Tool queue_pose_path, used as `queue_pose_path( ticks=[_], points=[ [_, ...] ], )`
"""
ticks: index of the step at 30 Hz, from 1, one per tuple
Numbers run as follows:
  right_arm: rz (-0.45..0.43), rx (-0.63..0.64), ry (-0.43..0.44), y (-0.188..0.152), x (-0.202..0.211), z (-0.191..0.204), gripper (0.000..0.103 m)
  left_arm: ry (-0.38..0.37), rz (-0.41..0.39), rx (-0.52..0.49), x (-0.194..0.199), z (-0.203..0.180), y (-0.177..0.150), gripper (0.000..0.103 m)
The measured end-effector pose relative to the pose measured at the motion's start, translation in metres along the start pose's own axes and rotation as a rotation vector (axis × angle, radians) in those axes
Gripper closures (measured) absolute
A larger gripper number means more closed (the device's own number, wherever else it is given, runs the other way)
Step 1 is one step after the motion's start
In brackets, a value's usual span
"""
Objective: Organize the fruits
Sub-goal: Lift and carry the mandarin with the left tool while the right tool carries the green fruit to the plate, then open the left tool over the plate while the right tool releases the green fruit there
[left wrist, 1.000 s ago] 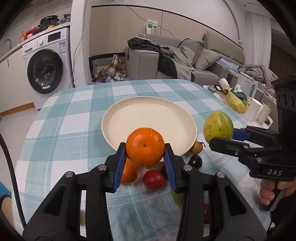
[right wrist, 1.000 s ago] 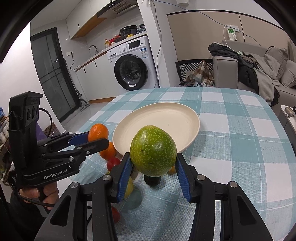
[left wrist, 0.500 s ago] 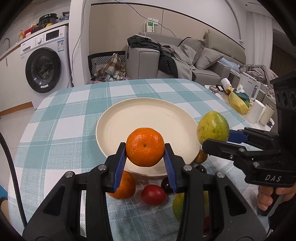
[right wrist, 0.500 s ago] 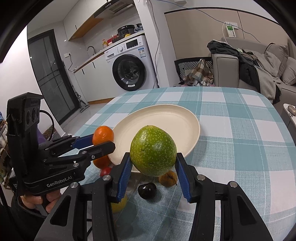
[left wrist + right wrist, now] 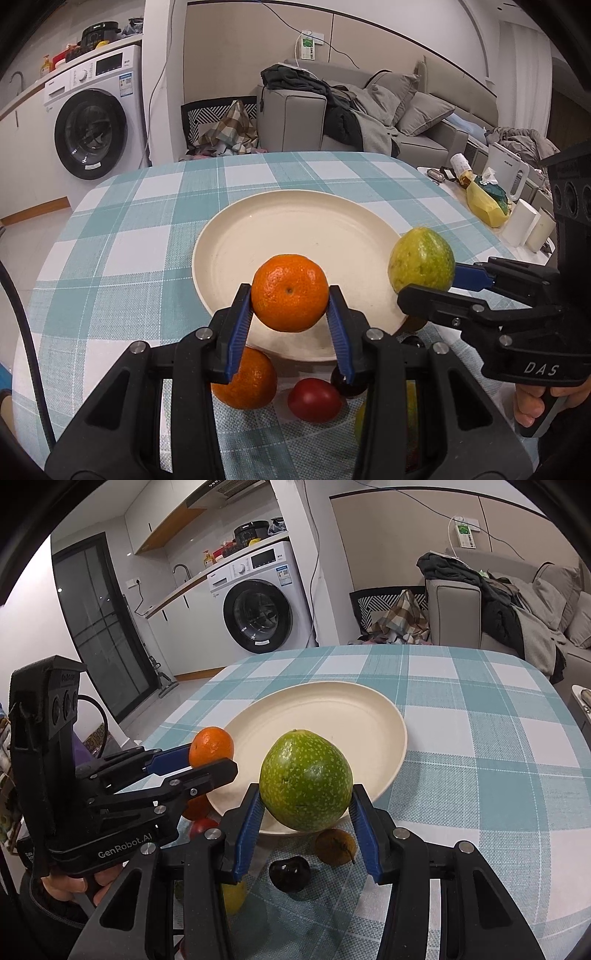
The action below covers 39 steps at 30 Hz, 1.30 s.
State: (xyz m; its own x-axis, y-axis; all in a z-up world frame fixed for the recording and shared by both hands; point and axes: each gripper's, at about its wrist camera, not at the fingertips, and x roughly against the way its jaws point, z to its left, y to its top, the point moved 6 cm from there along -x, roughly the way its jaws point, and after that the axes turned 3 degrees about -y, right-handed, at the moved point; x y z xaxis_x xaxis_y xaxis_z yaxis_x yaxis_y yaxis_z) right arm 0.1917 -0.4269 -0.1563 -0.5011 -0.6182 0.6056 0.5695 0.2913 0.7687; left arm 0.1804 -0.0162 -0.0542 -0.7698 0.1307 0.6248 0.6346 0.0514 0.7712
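Holding fruit over plate rim.
Left gripper pinches orange; right gripper pinches green fruit.

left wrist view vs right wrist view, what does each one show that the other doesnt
Only the left wrist view shows the white kettle and the yellow bag off the table's right side.

Only the right wrist view shows the brown fruit, the dark glass door and the counter tap.

Both show the cream plate on the checked tablecloth, the left tongs shut on a mandarin, the right tongs shut on a green fruit, a second mandarin, a red fruit and the washing machine.
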Motion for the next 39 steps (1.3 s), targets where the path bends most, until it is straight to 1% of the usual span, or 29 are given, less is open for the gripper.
queue_pose_path(
  ticks=[12,24,27,29,30,31,32,33,34,35,37,39],
  points=[
    [0.023,0.008,-0.008,-0.005,-0.008,0.002,0.054,0.035,0.038,-0.030,-0.010,-0.002,-0.007,0.066],
    [0.015,0.014,-0.029,-0.005,-0.009,0.001,0.054,0.042,0.060,-0.002,-0.017,0.004,-0.009,0.066],
    [0.018,0.014,-0.030,-0.006,-0.008,0.001,0.053,0.040,0.051,-0.001,-0.015,0.005,-0.010,0.064],
    [0.020,0.014,-0.031,-0.007,-0.007,0.001,0.052,0.045,0.053,-0.004,-0.013,0.005,-0.010,0.053],
    [0.022,0.013,-0.032,-0.008,-0.007,0.001,0.051,0.047,0.053,-0.004,-0.012,0.005,-0.011,0.051],
    [0.025,0.010,-0.033,-0.009,-0.007,0.000,0.050,0.048,0.049,-0.003,-0.010,0.006,-0.011,0.047],
    [0.025,0.008,-0.034,-0.009,-0.006,0.000,0.046,0.047,0.046,0.000,-0.008,0.006,-0.011,0.041],
    [0.024,0.006,-0.032,-0.010,-0.005,0.001,0.040,0.043,0.043,0.005,-0.005,0.007,-0.012,0.036],
    [0.021,0.007,-0.030,-0.010,-0.003,0.001,0.036,0.039,0.041,0.012,-0.003,0.007,-0.012,0.026],
    [0.015,0.008,-0.029,-0.009,-0.001,0.002,0.031,0.035,0.035,0.021,0.000,0.008,-0.012,0.018],
    [0.001,0.013,-0.030,-0.009,0.004,0.003,0.027,0.031,0.021,0.031,0.008,0.010,-0.011,0.018],
    [-0.011,0.016,-0.028,-0.008,0.009,0.004,0.019,0.042,0.013,0.031,0.016,0.011,-0.012,0.017]
  ],
)
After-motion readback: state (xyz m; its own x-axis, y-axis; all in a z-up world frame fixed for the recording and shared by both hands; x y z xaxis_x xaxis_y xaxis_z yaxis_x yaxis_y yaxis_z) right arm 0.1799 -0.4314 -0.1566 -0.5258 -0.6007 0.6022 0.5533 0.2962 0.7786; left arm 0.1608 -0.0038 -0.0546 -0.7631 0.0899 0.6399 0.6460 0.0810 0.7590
